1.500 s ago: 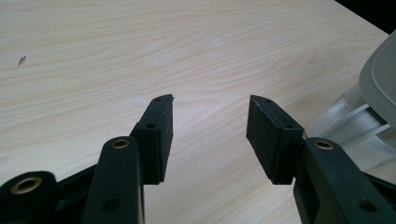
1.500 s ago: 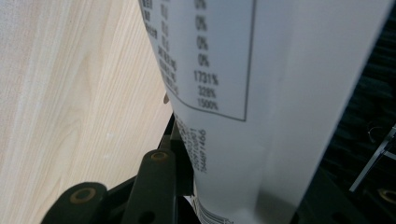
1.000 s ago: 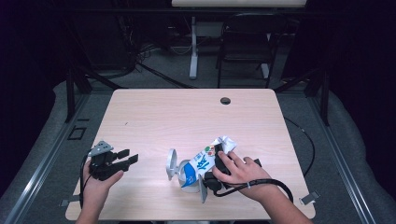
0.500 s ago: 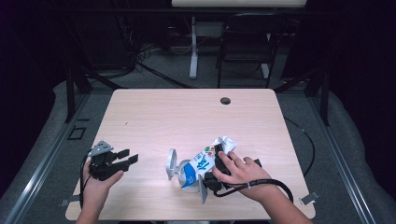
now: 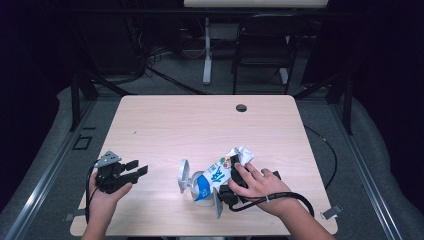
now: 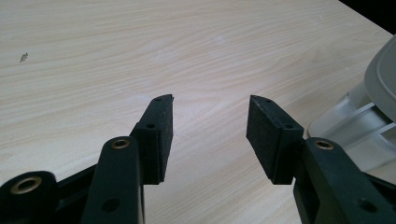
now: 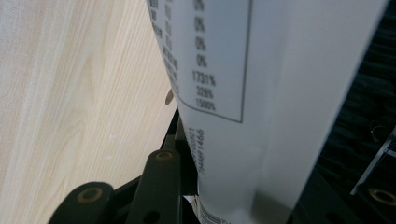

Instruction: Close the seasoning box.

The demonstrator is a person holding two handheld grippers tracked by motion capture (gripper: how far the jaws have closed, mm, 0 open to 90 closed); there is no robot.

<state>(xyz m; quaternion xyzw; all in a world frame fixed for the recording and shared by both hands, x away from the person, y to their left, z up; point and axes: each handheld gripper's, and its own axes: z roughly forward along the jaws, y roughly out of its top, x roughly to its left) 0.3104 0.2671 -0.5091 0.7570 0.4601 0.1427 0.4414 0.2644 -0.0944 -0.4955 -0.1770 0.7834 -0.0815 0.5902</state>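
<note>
White pouch [image 5: 220, 172] lies slanted, crumpled top toward far right, clamped in right gripper [image 5: 227, 192]; left gripper [image 5: 137, 170] wide.

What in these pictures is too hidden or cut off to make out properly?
- Right gripper, high view: the person's hand covers it, so its fingers are hidden.
- White pouch, right gripper view: it sits between the fingers, which have just been closing. The far finger is blocked by the pouch, and the label's small print is blurred.
- Grey plastic stand, left gripper view: cut off by the right edge, so its shape is unclear.
- Left gripper: open, nothing between its fingers.
</note>
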